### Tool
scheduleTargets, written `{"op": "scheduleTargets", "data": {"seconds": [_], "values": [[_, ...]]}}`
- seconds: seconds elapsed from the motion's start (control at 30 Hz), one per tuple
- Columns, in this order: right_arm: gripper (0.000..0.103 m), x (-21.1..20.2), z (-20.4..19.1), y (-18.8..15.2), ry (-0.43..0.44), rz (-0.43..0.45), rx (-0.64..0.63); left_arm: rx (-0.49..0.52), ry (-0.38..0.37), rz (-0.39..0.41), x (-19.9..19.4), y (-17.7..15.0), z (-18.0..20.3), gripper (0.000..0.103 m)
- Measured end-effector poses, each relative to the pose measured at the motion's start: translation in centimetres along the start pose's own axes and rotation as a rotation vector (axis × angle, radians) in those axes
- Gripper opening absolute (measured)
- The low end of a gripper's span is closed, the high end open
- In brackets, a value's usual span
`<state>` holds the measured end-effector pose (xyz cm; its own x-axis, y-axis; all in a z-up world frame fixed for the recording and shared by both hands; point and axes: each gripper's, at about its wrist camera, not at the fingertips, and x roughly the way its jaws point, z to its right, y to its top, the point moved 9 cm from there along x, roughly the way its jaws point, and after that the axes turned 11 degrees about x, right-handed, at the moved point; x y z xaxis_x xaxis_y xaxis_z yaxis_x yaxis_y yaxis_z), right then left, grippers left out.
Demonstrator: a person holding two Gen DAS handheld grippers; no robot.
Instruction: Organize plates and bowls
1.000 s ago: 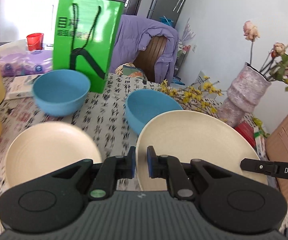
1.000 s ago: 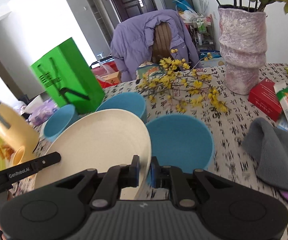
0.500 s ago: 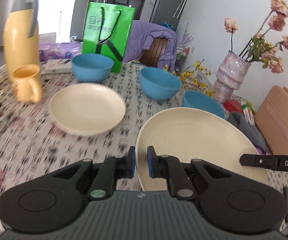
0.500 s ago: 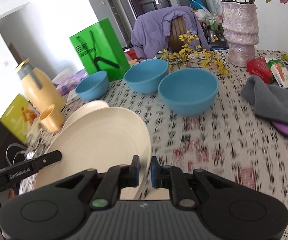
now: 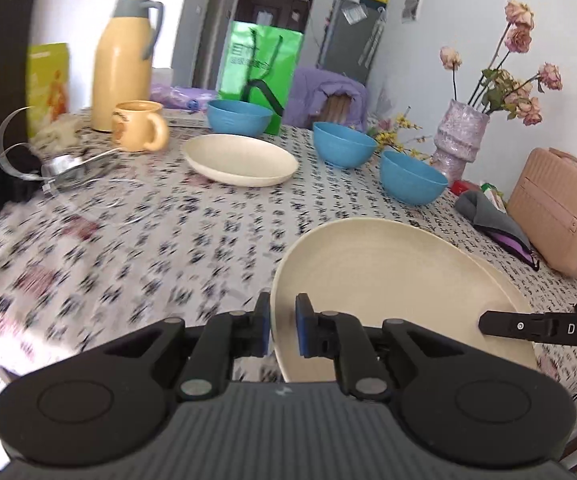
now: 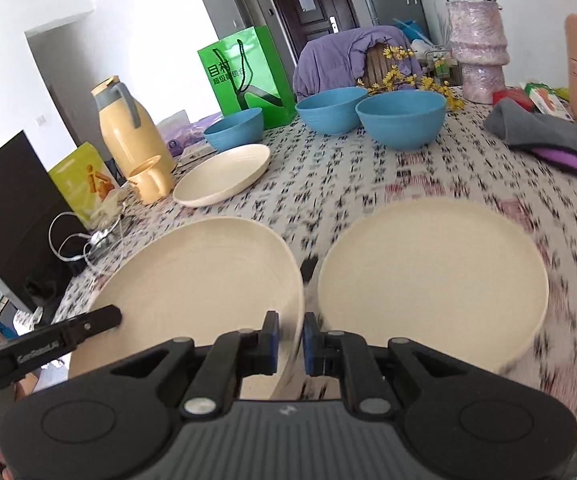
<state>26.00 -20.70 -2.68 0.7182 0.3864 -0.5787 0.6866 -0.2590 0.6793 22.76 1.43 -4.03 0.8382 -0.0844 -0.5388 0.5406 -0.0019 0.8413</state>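
A yellow thermos jug [image 5: 122, 60] is standing at the far left of the tabletop [image 5: 168, 232], with a yellow mug [image 5: 139, 125] just in front of it. A green paper bag [image 5: 259, 72] is standing upright behind them. A purple jacket [image 6: 344, 58] is hanging over a chair back beyond the table edge. A pale purple vase [image 5: 459, 142] is holding dried roses, and yellow blossom sprigs [image 6: 412, 80] are lying beside it. A grey cloth [image 6: 544, 136] is lying folded near a pink case [image 5: 556, 208].
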Motion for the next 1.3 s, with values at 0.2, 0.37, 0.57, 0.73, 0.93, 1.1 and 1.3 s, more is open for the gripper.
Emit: {"op": "scheduleTargets", "data": {"seconds": [0.2, 0.37, 0.57, 0.73, 0.93, 1.1, 1.3], "values": [[0.013, -0.3, -1.2, -2.0, 0.013, 0.018, -0.050, -0.003, 0.040, 0.021, -1.3, -0.6, -0.5, 0.012], [0.013, -0.1, -0.9, -1.2, 0.016, 0.029, -0.050, -0.001, 0.030, 0.019, -0.4, 0.1, -0.1, 0.012], [0.013, 0.4, 1.4, 0.5, -0.011, 0.046, -0.019, 0.017, -0.007, 0.003, 2.5, 1.5, 2.1, 0.012], [0.013, 0.1, 5.3, 2.9, -0.061, 0.109, 0.017, 0.052, -0.069, -0.009, 6.1, 3.2, 6.6, 0.012], [0.013, -0.2, 11.2, 5.5, -0.166, 0.165, 0.044, 0.064, -0.157, -0.062, 11.1, 3.9, 11.9, 0.013], [0.014, 0.4, 14.4, 6.5, -0.251, 0.186, 0.022, 0.108, -0.177, -0.089, 13.5, 3.5, 14.8, 0.013], [0.014, 1.3, 15.8, 7.0, -0.302, 0.204, -0.036, 0.184, -0.124, -0.075, 15.0, 3.4, 16.2, 0.013]]}}
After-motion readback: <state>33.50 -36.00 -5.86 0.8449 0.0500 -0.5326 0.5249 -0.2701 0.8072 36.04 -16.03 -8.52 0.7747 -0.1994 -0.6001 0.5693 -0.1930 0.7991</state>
